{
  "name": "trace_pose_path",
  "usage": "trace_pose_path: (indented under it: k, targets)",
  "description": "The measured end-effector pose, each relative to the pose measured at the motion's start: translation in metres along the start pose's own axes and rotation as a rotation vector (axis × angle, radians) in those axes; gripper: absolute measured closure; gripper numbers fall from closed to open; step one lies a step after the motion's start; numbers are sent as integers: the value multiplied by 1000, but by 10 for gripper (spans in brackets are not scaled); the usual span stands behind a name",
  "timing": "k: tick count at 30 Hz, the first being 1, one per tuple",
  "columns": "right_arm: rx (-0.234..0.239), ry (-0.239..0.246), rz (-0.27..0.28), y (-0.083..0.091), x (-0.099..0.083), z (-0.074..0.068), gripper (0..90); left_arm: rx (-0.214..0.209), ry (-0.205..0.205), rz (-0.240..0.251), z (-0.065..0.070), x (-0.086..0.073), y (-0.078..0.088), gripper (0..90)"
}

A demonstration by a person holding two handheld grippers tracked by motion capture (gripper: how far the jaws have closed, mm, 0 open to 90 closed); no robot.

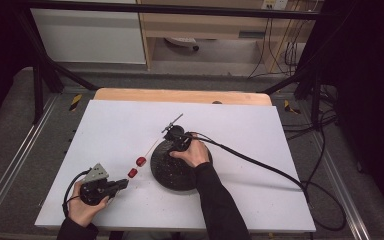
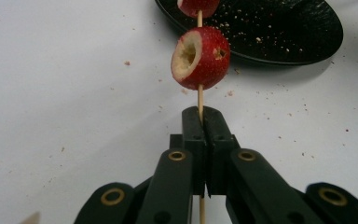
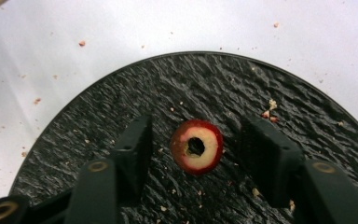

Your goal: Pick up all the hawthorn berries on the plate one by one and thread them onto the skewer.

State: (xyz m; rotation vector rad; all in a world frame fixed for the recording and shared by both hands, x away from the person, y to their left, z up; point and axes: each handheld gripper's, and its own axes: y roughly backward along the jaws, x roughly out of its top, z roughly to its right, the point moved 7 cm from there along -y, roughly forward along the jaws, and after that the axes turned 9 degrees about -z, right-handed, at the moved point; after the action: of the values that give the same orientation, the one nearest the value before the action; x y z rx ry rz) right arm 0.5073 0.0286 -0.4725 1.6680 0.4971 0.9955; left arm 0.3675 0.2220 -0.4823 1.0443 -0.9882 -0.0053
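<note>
So the right gripper point(image 3: 193, 149) hangs over the black slate plate point(image 3: 307, 116) with its jaws spread, and the cored red fruit piece point(image 3: 196, 147) sits on the plate right between the 2 fingers point(image 3: 135, 149), touching neither. The left gripper point(image 2: 201, 126) has its jaws pressed together, pinching the thin wooden skewer point(image 2: 200, 98). 2 more red fruit pieces point(image 1: 136, 167) are threaded on that skewer, just beside the plate.

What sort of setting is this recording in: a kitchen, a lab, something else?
Probably a lab recording station, not a kitchen: a white table inside a black metal frame, loose cables on the grey floor, and office cabinets behind.
</note>
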Motion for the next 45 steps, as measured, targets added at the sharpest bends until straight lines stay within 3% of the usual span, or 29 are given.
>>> trace_pose_path:
  k: [15, 23, 31, 36, 45]
  targets:
    - [11, -23, -36, -5, -2, 2, 615, -3, -1, 3, 1, 1, 0, 885]
    - [18, -41, -20, 6, -1, 2, 622, -3, -1, 3, 1, 0, 0, 885]
    - [16, -69, 16, 28, -5, -2, 623, -4, -2, 8, 2, 1, 1, 885]
    - [32, -112, 53, 41, -14, -2, 624, -6, 1, 13, 3, 1, 2, 885]
    - [69, -168, 164, 50, -37, -6, 625, -4, -1, 16, 5, 4, 0, 885]
